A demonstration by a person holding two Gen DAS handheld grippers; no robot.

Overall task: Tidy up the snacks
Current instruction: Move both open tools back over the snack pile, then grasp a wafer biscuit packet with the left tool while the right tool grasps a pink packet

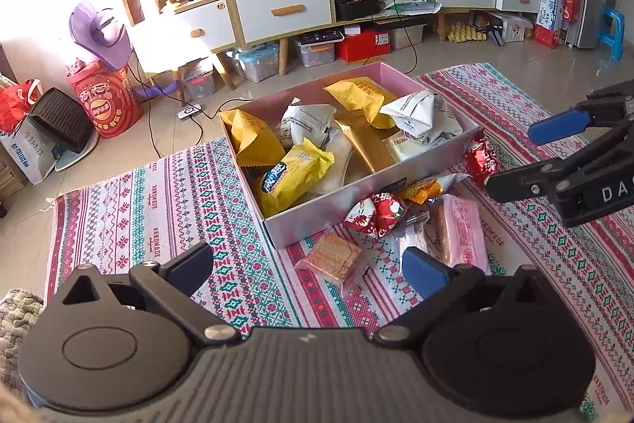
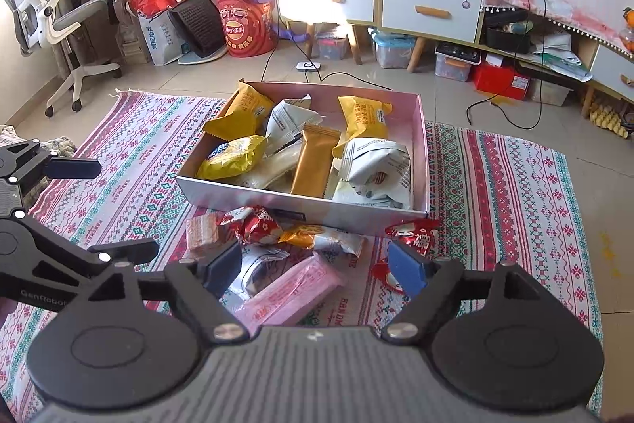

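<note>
Both left gripper (image 1: 309, 264) and right gripper (image 2: 317, 264) wide open, empty. Close squarely across pink rectangular wrapped bar (image 2: 293, 288); lift toward shallow pink cardboard box (image 2: 420, 153) at twelve o'clock.

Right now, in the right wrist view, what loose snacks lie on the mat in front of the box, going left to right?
Wafer pack → red-and-white candy wrapper → orange packet → red foil snack at the box's right corner. The pink pack and the silver pouch lie nearer, overlapping that row.

Black left gripper (image 1: 309, 266), ribbed grey housing, blue-padded fingers (image 1: 422, 270), silver screws, perhaps "DAS" lettering
</note>
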